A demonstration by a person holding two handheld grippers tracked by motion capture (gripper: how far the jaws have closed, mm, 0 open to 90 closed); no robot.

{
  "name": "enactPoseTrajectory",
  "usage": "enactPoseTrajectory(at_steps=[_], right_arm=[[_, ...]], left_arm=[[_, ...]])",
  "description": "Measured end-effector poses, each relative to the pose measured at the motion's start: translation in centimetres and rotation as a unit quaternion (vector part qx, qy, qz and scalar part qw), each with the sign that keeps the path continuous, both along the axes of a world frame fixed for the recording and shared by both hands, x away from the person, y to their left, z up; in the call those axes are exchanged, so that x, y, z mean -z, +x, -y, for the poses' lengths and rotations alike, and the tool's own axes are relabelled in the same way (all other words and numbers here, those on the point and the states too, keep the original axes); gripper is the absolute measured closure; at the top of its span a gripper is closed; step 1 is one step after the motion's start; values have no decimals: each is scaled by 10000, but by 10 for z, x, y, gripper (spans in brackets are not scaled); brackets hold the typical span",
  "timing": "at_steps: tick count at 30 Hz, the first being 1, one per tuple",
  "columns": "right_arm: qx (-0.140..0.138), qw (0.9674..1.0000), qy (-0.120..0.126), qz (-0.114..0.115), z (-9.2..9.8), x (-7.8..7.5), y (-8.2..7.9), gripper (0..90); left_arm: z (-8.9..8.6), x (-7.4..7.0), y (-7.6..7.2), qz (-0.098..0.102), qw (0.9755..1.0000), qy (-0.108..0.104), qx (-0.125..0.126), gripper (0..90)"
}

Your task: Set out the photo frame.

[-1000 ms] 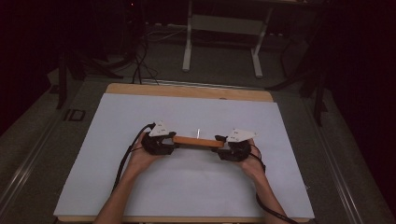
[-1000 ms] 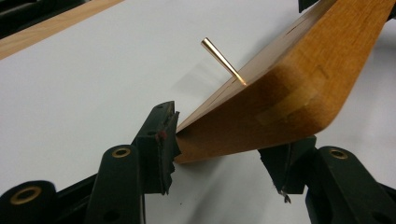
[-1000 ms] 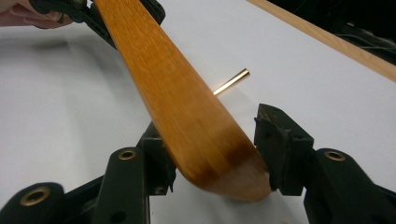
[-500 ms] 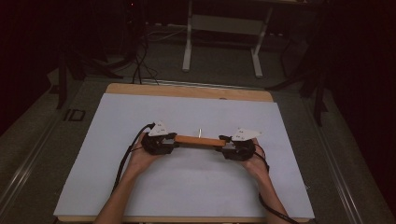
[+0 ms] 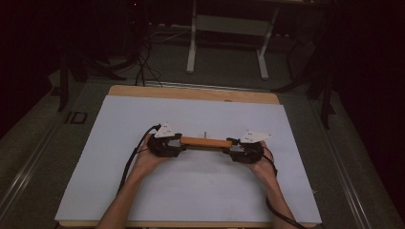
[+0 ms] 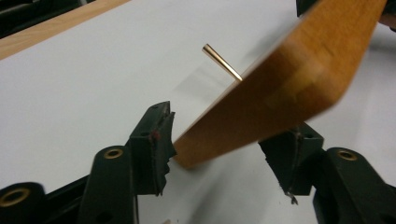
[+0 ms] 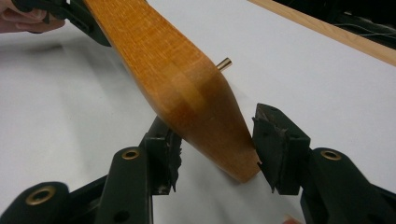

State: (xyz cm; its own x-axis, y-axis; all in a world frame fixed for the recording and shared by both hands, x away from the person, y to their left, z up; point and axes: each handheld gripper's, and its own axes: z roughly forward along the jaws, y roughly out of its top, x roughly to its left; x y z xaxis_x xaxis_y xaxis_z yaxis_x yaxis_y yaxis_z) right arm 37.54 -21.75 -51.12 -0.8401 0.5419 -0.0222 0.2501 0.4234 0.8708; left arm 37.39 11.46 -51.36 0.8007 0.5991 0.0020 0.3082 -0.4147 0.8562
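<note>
- The wooden board [image 5: 205, 142] hangs low over the white surface [image 5: 200, 191] between both grippers
- Left gripper [image 6: 219, 149] jaws have just been opening and stand apart around its end; that end may drop
- Right gripper [image 7: 212, 149] jaws clamp the other end; the board may twist and its brass pin [image 6: 222, 61] may hit the surface

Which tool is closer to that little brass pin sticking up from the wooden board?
Left tool, though only slightly. The brass pin stands a bit left of the middle of the wooden board; the right tool holds the farther end.
</note>
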Motion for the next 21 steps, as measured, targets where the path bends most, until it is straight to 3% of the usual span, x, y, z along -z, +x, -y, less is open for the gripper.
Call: enactPoseTrajectory(at_steps=[6,15,21], right_arm=[[-47,10000,-20,-23,1,0,0,516],[77,9999,49,-91,3,1,1,508],[166,9997,143,-68,1,1,2,534]], left_arm=[[6,3,0,-4,10000,4,11,429],[11,0,-5,201,9995,256,-15,498],[9,-1,-7,192,9994,281,-12,555]])
